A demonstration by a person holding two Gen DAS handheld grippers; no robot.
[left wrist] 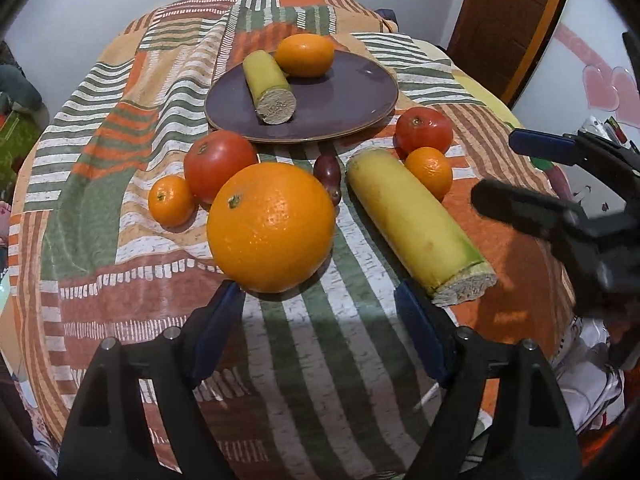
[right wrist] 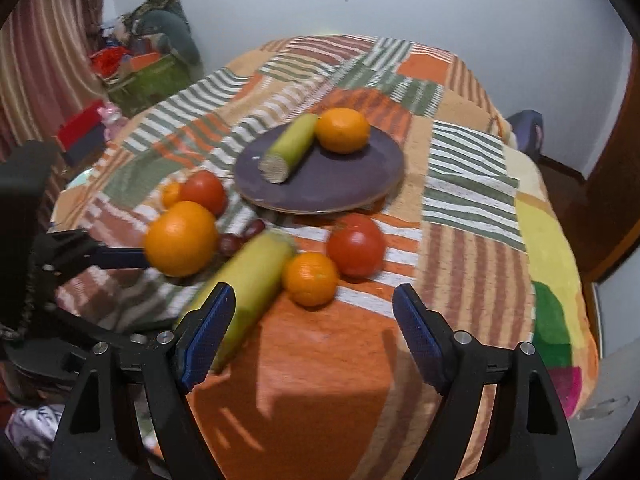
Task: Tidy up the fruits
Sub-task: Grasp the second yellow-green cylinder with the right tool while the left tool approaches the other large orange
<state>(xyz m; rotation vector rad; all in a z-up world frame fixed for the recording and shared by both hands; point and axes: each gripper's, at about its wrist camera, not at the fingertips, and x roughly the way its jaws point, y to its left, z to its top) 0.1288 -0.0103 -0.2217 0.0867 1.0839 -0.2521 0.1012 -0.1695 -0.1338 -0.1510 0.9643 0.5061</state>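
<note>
A large orange (left wrist: pixel 272 226) sits on the striped cloth just ahead of my left gripper (left wrist: pixel 316 296). The gripper is open and only its left fingertip is near the fruit. A long yellow banana piece (left wrist: pixel 416 224) lies to its right. A purple plate (left wrist: pixel 344 100) behind holds a short banana piece (left wrist: pixel 270 86) and an orange (left wrist: pixel 306 55). My right gripper (right wrist: pixel 314 300) is open, with a small orange (right wrist: pixel 310 278) just beyond its tips and a tomato (right wrist: pixel 356 246) behind that. The long banana piece (right wrist: pixel 244 288) passes behind its left finger.
Another tomato (left wrist: pixel 218 164), a small orange (left wrist: pixel 171 201) and dark red grapes (left wrist: pixel 328 170) lie left of centre. The round table's edge drops off on the right (right wrist: pixel 568 280). A green box of clutter (right wrist: pixel 148 76) stands behind on the left and a wooden door (left wrist: pixel 508 20) on the right.
</note>
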